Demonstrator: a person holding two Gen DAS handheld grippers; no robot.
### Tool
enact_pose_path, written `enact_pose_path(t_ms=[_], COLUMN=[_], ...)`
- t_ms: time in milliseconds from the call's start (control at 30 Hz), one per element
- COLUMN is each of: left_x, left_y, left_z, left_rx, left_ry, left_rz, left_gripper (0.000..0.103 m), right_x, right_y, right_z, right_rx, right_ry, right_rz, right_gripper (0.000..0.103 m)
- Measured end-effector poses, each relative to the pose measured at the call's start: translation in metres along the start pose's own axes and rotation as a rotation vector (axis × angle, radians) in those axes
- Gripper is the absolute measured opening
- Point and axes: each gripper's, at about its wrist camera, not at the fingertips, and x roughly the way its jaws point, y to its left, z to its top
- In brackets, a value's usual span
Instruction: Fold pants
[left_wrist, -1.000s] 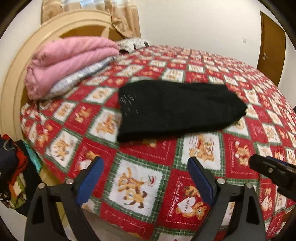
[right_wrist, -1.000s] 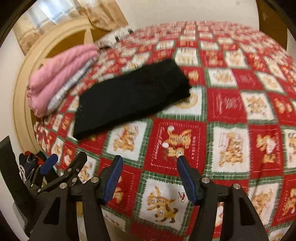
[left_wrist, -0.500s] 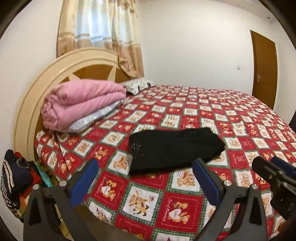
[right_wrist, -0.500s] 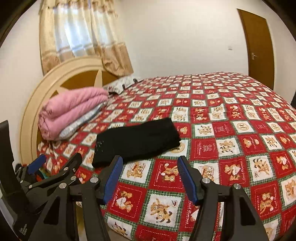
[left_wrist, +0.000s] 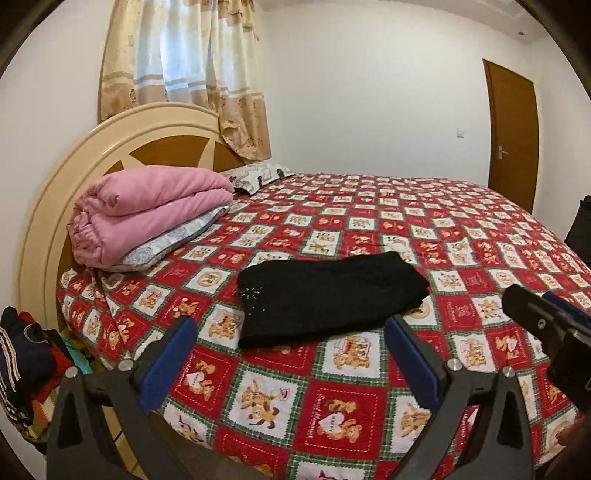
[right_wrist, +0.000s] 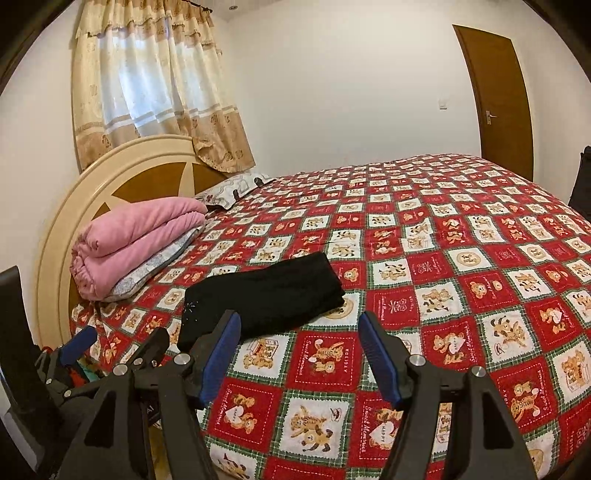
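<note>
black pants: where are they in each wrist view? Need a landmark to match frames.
Left wrist: black pants lie centre frame, beyond the open left hand-held gripper.
Right wrist: black pants lie left of centre.
Shared landmark: pink blanket by the headboard.

Black pants (left_wrist: 328, 297), folded, flat

Both cameras sit low by the side of the bed (left_wrist: 461, 229), looking across it toward the far wall. The right one sits a bit further right (its neighbour peeks in). Both see the pants (left_wrist: 328, 295) (right_wrist: 266, 295) nearby.
</note>
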Motion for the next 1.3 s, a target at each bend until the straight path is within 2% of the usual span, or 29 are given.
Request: enact_pose_path(t_ms=[167, 333, 1300], left_x=[-0.005, -0.006, -0.002], left_y=[0.0, 0.0, 0.003], left_z=[0.002, 0.004, 0.003], left_rx=[-0.029, -0.017, -0.014], left_ry=[-0.004, -0.005, 0.022], left_rz=[-0.022, 0.012, 0.006], left_gripper=[0.103, 0.103, 0.103], right_x=[-0.009, -0.013, -0.009], right_y=[0.003, 0.005, 0.007], right_z=[0.001, 0.002, -0.003], right_rx=[-0.011, -0.02, -0.01], right_ry=[-0.023, -0.034, -0.015], right_rz=[-0.004, -0.001, 0.001], right_gripper=[0.068, 0.068, 0.068])
